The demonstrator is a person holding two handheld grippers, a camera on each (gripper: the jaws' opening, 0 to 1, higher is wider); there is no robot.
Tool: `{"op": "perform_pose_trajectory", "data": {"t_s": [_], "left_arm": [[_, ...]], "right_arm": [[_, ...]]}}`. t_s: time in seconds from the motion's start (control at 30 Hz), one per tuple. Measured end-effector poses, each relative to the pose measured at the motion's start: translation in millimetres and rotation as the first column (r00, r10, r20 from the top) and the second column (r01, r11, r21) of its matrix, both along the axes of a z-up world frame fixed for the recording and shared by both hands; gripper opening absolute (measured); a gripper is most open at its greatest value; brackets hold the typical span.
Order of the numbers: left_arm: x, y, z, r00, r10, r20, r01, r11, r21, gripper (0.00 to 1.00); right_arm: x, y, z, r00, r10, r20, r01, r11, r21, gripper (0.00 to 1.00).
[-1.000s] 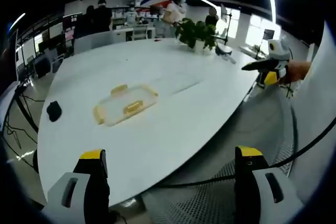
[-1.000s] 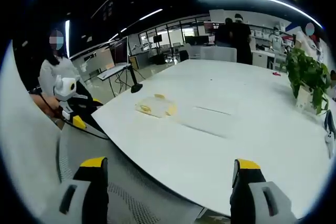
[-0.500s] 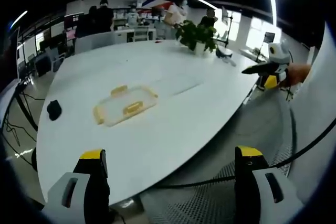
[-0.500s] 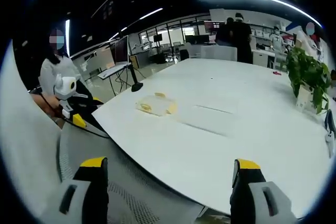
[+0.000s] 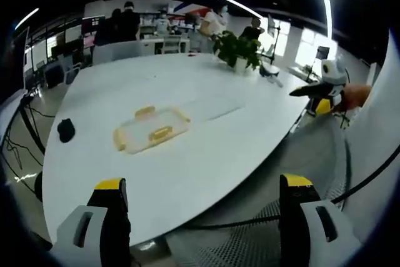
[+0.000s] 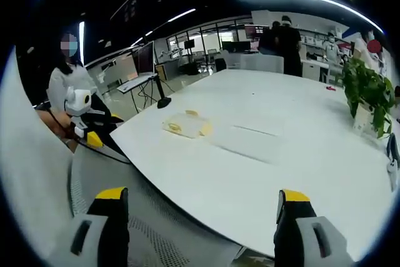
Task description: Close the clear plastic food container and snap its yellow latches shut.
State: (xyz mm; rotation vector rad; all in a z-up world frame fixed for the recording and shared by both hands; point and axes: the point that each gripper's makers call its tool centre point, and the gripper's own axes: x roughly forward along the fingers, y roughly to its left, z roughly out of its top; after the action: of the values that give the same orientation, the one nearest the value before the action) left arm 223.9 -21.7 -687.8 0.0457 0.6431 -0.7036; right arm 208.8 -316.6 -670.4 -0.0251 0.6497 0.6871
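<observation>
Open-plan office space spreads behind a big white desk [image 5: 206,148], with ceiling strip lights overhead and several people standing at the far side near workstations. On the desk, a potted plant [image 5: 236,48] stands toward the far edge, and a small dark object [image 5: 65,130] lies near the left edge in my left gripper view. A faint seam or sheet outline runs across the middle of the desk top. A perforated grey chair surface sits between me and the desk edge in both views.

My left claw [image 5: 203,207] hangs off the near edge of the desk, its yellow-tipped jaws spread wide with nothing between them. My right claw [image 6: 199,217] is likewise spread wide and empty, also short of the desk edge. Each claw appears in the other's view: the right one [image 5: 322,89] at the right side, the left one [image 6: 90,132] at the left, beside a seated person.

The clear plastic food container [image 5: 152,130] lies flat on the desk, well apart from both claws, its yellow latches [image 5: 160,134] sticking out at the sides. In the right gripper view it [image 6: 185,125] sits far off near the desk's left edge. Nothing stands between either claw and it.
</observation>
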Motion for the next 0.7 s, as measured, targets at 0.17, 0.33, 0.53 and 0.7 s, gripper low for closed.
{"op": "perform_pose_trajectory", "data": {"t_s": [0.17,0.33,0.53,0.7], "left_arm": [[2.2,1.4,2.4,1.0,0.013,0.004,-0.013,1.0,-0.018,0.98],[2.0,0.6,3.2,1.0,0.022,-0.005,-0.022,0.999,-0.039,0.96],[3.6,-0.1,3.4,0.999,0.034,-0.011,-0.034,0.998,-0.059,0.93],[3.6,-1.2,3.0,1.0,0.025,-0.008,-0.025,0.998,-0.057,0.93]], "right_arm": [[1.4,0.9,0.3,1.0,0.0,0.0,0.0,1.0,0.005,0.99],[2.8,2.4,0.6,1.0,0.001,0.0,-0.001,1.0,0.01,0.99],[3.9,2.8,-0.2,1.0,0.004,-0.004,-0.004,1.0,0.01,0.99],[6.6,2.3,0.2,1.0,0.002,-0.001,-0.002,1.0,0.012,0.99]]}}
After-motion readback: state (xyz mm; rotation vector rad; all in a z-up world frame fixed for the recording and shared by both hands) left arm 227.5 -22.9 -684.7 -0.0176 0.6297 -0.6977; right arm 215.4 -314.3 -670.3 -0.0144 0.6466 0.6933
